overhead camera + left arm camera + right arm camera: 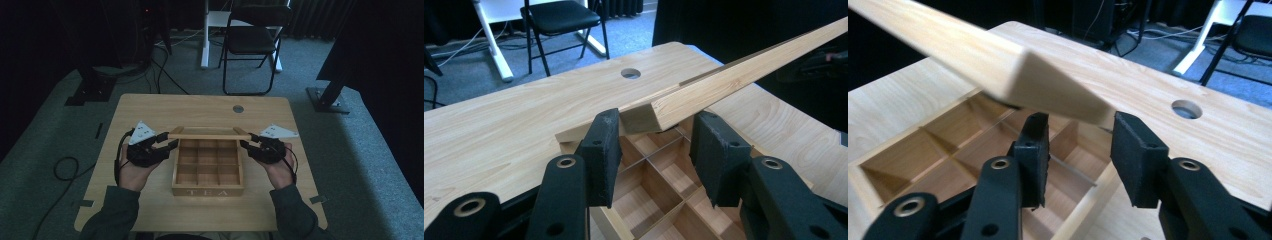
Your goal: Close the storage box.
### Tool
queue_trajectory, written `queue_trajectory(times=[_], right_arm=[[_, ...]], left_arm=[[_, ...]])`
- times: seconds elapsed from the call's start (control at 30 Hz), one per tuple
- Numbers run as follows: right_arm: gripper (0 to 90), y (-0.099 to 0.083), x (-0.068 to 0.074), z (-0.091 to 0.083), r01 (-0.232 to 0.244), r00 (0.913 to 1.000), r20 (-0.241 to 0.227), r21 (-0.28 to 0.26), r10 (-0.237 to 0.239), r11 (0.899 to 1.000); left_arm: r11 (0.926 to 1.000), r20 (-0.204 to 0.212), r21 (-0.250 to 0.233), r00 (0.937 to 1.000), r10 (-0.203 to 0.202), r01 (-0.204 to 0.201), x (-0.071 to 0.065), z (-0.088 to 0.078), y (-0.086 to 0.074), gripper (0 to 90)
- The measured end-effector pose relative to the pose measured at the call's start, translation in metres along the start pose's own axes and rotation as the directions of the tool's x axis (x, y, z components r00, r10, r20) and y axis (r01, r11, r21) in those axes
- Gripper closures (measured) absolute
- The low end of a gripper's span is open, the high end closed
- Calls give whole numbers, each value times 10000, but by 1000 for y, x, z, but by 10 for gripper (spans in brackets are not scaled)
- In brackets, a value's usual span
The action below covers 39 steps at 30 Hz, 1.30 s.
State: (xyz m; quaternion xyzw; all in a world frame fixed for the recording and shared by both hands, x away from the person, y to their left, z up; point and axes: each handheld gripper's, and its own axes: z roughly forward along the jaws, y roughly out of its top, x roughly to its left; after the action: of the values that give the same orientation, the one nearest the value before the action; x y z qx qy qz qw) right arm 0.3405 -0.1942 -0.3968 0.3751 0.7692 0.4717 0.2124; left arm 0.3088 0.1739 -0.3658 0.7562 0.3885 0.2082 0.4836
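Note:
A wooden tea box (207, 191) with several compartments stands mid-table, its hinged lid (210, 133) raised along the far edge. My left gripper (170, 142) is at the lid's left end and my right gripper (247, 142) at its right end. In the left gripper view the lid's corner (644, 115) lies between the jaws of the left gripper (654, 150), touching one pad (604, 150) with a gap to the other. In the right gripper view the lid's end (1058, 90) sits just over the tips of the right gripper (1078, 145), whose jaws stand apart above the open compartments (923, 150).
The table (150, 107) has a round cable hole (238, 108) behind the box. A black folding chair (252, 40) and a white desk leg (205, 45) stand on the carpet beyond. Cables (65, 167) trail on the floor at the left.

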Motion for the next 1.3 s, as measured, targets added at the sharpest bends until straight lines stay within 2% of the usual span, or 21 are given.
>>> queue_trajectory(times=[0.03,0.23,0.6,0.87,1.1,1.3], right_arm=[[551,1,4,-2,72,10000,63,73,-72,9999],[531,3,8,-9,-87,10000,-13,37,87,10000],[528,4,13,-13,-345,9994,-19,118,346,9993],[514,4,20,-19,-262,9996,108,119,261,9996],[513,0,22,-20,-392,9992,77,188,391,9991],[512,-3,26,-22,-145,9997,208,256,139,9996]], left_arm=[[10000,-11,-14,10000,-8,8,0,0,0,553],[10000,-39,25,10000,29,-29,-2,-1,-3,554],[9999,-60,137,10000,55,-55,-6,-3,-11,552],[9999,-159,152,9999,52,-49,-9,-3,-15,552],[9999,-186,160,9998,36,-33,-10,-2,-20,544],[9997,-283,230,9996,-59,65,-10,1,-26,540]])
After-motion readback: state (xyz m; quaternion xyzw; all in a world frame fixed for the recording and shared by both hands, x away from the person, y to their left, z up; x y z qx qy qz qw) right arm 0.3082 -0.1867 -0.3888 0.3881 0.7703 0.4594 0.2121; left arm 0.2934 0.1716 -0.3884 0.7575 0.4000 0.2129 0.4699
